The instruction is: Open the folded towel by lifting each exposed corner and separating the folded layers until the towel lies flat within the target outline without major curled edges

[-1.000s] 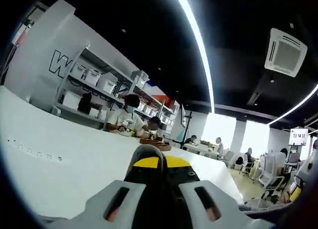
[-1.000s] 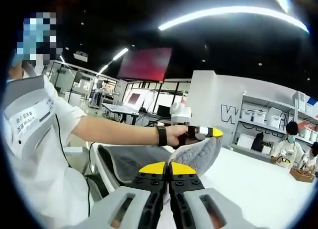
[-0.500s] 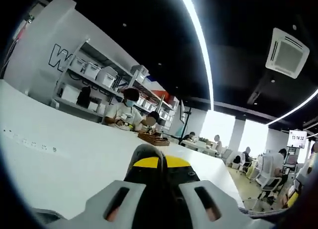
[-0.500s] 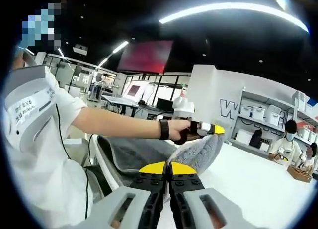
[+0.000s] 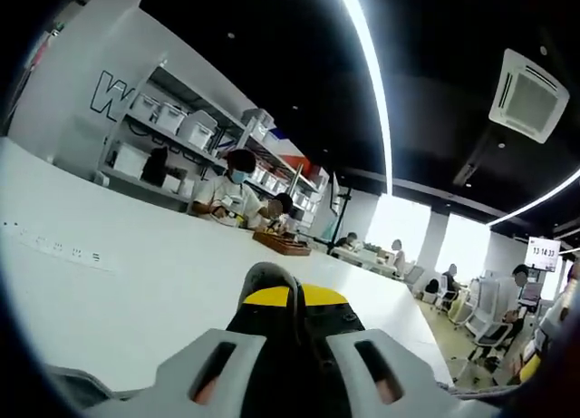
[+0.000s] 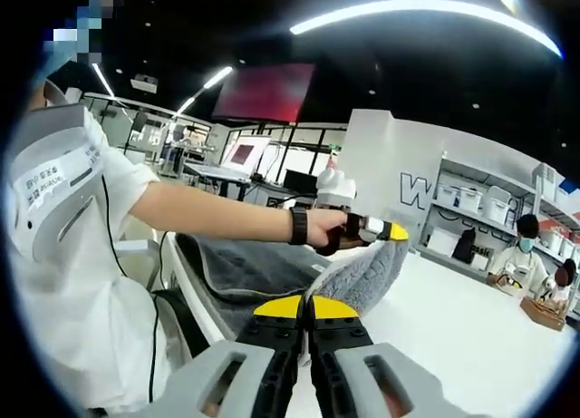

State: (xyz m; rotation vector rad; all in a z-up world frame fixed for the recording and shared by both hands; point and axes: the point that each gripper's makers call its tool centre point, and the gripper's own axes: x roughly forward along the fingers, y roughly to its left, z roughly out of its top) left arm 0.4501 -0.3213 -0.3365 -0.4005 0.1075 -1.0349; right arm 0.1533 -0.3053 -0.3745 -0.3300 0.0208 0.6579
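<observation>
The grey towel (image 6: pixel 362 275) is held up off the white table (image 6: pixel 453 345), and part of it drapes over the near table edge (image 6: pixel 237 266). My right gripper (image 6: pixel 306 311) is shut on a towel edge that rises from between its yellow-tipped jaws. Farther off, a person's hand holds my left gripper (image 6: pixel 391 230) shut on the towel's raised corner. In the left gripper view, the left gripper (image 5: pixel 292 302) has its jaws closed with a grey fold of towel (image 5: pixel 270 280) poking out between the yellow tips.
The person in a white shirt (image 6: pixel 63 255) stands close on the left of the right gripper view. Seated people (image 5: pixel 231 196) work at the table's far end beside a wooden tray (image 5: pixel 281 243). Shelves with white bins (image 5: pixel 172 128) line the wall.
Both grips on the towel have held. The left gripper has risen slightly with the towel corner, and more towel now shows spread along the table edge.
</observation>
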